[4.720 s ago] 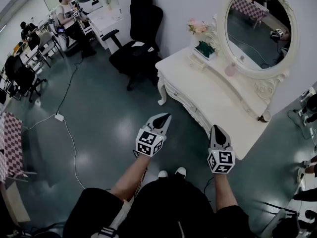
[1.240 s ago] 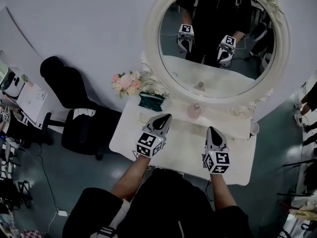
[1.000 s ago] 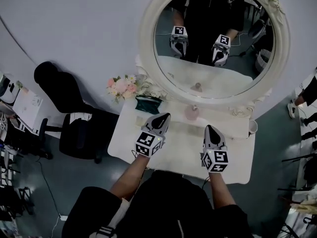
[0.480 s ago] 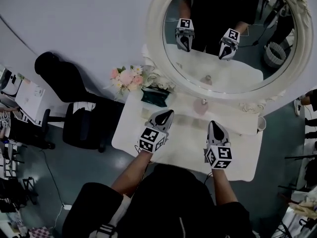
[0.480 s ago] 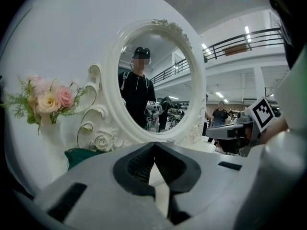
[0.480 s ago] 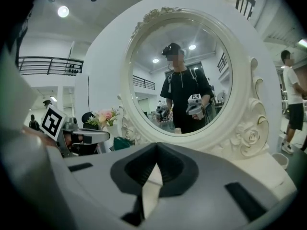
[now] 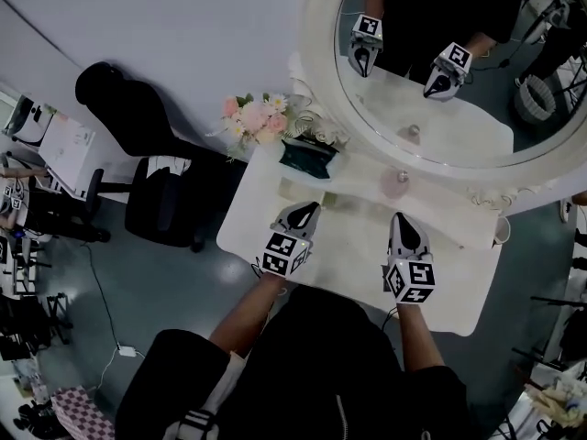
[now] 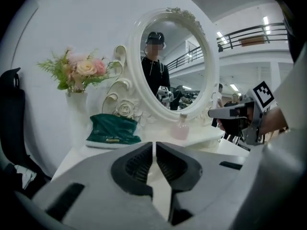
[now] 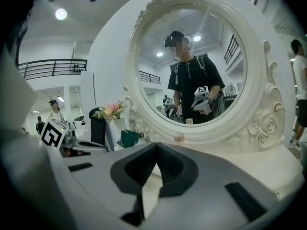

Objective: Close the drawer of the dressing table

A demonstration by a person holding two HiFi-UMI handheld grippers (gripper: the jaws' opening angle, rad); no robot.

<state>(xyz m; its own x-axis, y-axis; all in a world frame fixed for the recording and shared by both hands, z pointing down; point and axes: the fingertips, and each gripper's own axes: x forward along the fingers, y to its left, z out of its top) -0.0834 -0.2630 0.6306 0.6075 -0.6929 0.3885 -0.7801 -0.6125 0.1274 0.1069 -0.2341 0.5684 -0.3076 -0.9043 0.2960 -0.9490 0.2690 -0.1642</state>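
Observation:
The white dressing table (image 7: 347,246) stands against the wall under its oval mirror (image 7: 323,81). Its drawer front is hidden below the table's near edge and my body. My left gripper (image 7: 310,208) hovers over the left half of the top. A thin slit shows between its jaws, which are just starting to open, and nothing is between them (image 8: 154,145). My right gripper (image 7: 400,217) hovers over the right half, shut and empty (image 9: 156,147). Both point toward the mirror, which reflects them.
At the back of the top sit a vase of pink flowers (image 7: 255,115), a green tissue pack (image 7: 307,159) and a pink bottle (image 7: 396,183). A cup (image 7: 500,232) stands at the right end. A black office chair (image 7: 156,177) is left of the table.
I have come from beside the table to facing its mirror. Over the last second both grippers sank toward the top, the left one more.

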